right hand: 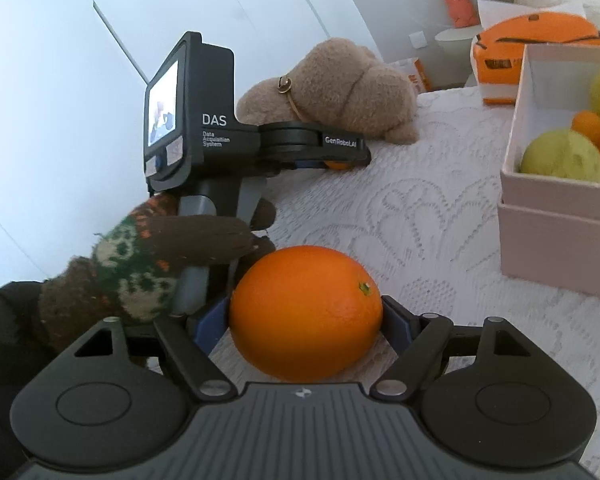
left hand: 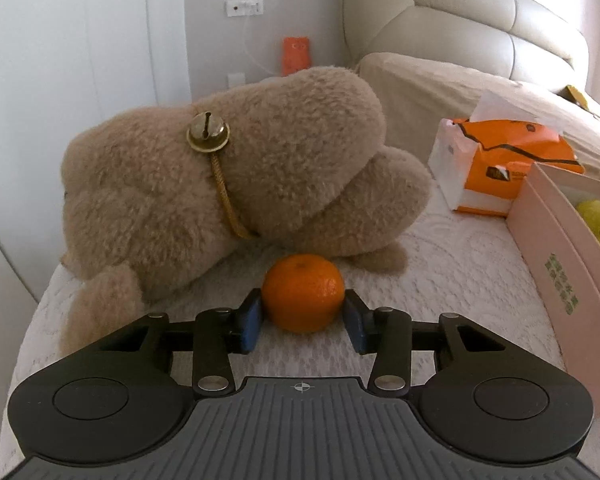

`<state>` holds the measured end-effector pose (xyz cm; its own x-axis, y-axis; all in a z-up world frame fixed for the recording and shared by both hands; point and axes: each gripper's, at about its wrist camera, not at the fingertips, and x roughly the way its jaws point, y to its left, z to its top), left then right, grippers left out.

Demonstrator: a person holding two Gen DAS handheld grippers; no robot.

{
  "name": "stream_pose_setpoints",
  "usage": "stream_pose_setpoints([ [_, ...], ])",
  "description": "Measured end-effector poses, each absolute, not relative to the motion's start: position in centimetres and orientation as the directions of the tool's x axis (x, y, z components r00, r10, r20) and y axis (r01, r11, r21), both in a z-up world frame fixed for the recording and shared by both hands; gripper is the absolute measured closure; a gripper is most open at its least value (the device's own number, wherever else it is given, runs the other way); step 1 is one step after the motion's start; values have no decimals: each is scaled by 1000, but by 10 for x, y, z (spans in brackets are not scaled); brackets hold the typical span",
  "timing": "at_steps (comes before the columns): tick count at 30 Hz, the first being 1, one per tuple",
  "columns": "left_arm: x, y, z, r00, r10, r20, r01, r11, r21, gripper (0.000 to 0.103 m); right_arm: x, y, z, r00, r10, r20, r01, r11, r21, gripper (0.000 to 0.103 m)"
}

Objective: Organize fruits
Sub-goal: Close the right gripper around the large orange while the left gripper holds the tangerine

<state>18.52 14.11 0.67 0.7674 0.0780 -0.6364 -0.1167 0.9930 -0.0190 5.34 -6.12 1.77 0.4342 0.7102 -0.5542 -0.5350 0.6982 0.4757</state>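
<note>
- The left tongs [left hand: 303, 314] sit low over the white lace cloth [left hand: 460, 264], blue pads [left hand: 249, 320] on either side of a small mandarin [left hand: 303, 292]. The pads are at the fruit's flanks, touching or very nearly so — I cannot tell whether they press it.
- The mandarin rests on the cloth, just in front of a brown plush toy [left hand: 228, 184] that lies on its side, a brass bell [left hand: 208, 130] on a cord round its neck.
- The right tongs [right hand: 306, 316] are closed on a large orange [right hand: 306, 312]; both pads touch its sides, and the fruit fills the gap. Its underside is at or just above the cloth — I cannot tell which.
- In the right view a hand in a patterned knit glove [right hand: 140, 276] holds the left tool's grip, whose small screen [right hand: 162, 104] is lit.
- A pink box [right hand: 556, 208] stands to the right on the cloth, well apart from both fruits. It holds yellow-green fruit [right hand: 564, 158] and some orange ones.
- An orange tissue pack [left hand: 500, 160] lies behind the box, with a tissue sticking up.
- A cream headboard [left hand: 460, 20] rises at the back.
</note>
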Motion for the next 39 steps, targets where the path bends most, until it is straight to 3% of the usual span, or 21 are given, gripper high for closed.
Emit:
stream_pose_setpoints([
  [5,145,147,12,790,30,-612,-117,988,-103,56,50,-64,19,458,698,-551,-525,712,466,26],
  [14,80,147,12,822,1,-569,-114,980,-164,56,18,-39,27,731,416,-541,-500,866,-10,26],
  [17,71,146,9,839,4,-544,-121,977,-178,56,15,-34,26,744,411,-527,-506,862,-42,26],
  [21,64,152,1,843,-13,-537,-130,965,-226,56,28,-37,23,736,402,-545,-486,874,-13,23],
  [26,62,157,0,848,-29,-530,-133,955,-266,56,52,-59,14,681,428,-594,-415,894,168,22],
  [35,60,159,-1,850,-46,-526,-127,949,-288,56,63,-77,7,640,521,-565,-369,853,369,4],
  [39,60,160,-1,849,-48,-526,-127,948,-292,56,60,-76,9,645,512,-567,-343,857,383,3],
])
